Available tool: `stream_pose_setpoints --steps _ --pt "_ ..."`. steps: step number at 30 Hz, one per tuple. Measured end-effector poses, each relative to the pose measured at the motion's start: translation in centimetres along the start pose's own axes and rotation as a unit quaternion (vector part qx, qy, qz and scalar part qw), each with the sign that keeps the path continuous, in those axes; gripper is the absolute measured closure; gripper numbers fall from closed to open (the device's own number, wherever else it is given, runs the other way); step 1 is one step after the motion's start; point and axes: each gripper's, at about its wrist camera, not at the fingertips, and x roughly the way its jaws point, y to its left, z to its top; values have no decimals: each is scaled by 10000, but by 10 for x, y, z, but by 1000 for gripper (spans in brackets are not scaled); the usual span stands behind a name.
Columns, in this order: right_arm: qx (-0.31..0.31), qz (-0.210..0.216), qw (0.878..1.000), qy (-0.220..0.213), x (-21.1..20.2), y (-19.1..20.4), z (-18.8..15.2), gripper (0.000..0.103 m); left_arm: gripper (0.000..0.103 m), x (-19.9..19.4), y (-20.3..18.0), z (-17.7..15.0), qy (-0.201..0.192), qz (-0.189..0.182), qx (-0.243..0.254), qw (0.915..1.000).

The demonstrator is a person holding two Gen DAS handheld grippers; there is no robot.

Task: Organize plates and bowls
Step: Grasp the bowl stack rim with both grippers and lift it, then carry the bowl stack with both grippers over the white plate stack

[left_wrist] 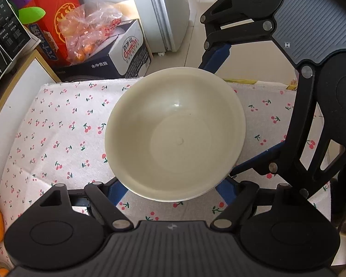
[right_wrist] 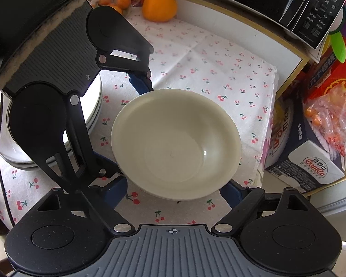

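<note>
Bright daylight, sharp center, fisheye-warped edges.

Glossy smooth cream bowl (left_wrist: 175, 136) on matt cherry-print cloth (left_wrist: 57, 124).

Bowl (right_wrist: 176, 144) on the cloth (right_wrist: 210, 64), plate stack (right_wrist: 93, 110) left, boxes (right_wrist: 311, 159) right, orange (right_wrist: 159, 5) behind

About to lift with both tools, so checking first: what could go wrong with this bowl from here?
1. Both the left tool and right tool have fingers tucked under the cream bowl rim, tips hidden; an uneven lift could tip it.
2. The plate stack sits close behind the left tool; swinging that way may knock it.
</note>
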Motion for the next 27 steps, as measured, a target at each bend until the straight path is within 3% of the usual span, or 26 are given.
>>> stream_pose_setpoints --steps 21,27 --pt "-213 -202 9989 -368 -44 25 19 15 24 -46 -6 -10 -236 326 -47 9992" --pt "-296 -167 9983 -471 -48 39 31 15 31 -56 -5 -19 -115 361 -101 9992"
